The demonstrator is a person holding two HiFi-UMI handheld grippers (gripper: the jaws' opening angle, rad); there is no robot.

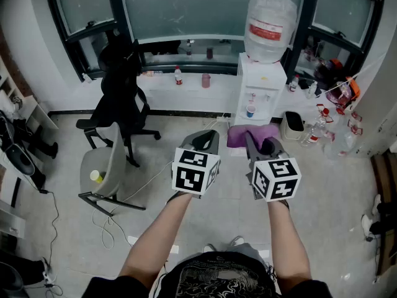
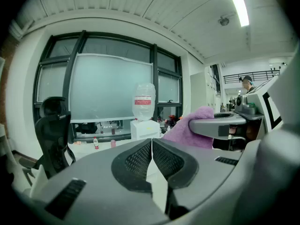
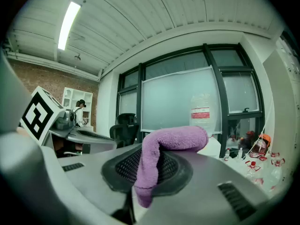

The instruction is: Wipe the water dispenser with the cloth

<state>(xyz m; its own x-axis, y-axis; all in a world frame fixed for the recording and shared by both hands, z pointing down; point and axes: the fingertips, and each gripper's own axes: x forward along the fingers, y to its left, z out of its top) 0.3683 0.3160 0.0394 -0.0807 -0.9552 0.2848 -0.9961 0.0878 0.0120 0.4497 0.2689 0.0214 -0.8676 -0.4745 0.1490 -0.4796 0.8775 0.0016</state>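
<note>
Head view looks steeply down on both grippers held side by side over the floor, well apart from the water dispenser (image 1: 260, 95), which stands at the far wall under the window with its bottle (image 1: 268, 27) on top. The right gripper (image 1: 261, 144) is clamped on the purple cloth (image 1: 251, 134), with a fold bunched ahead of the jaws, probably so a soft pad meets the surface first. The left gripper (image 1: 203, 141) carries nothing. Only the right gripper view shows the pinch: a strip hangs between the closed jaws and the rest drapes over the tip. Left gripper view shows its jaws meeting on nothing, with the dispenser far ahead. I judge wiping not yet begun.
</note>
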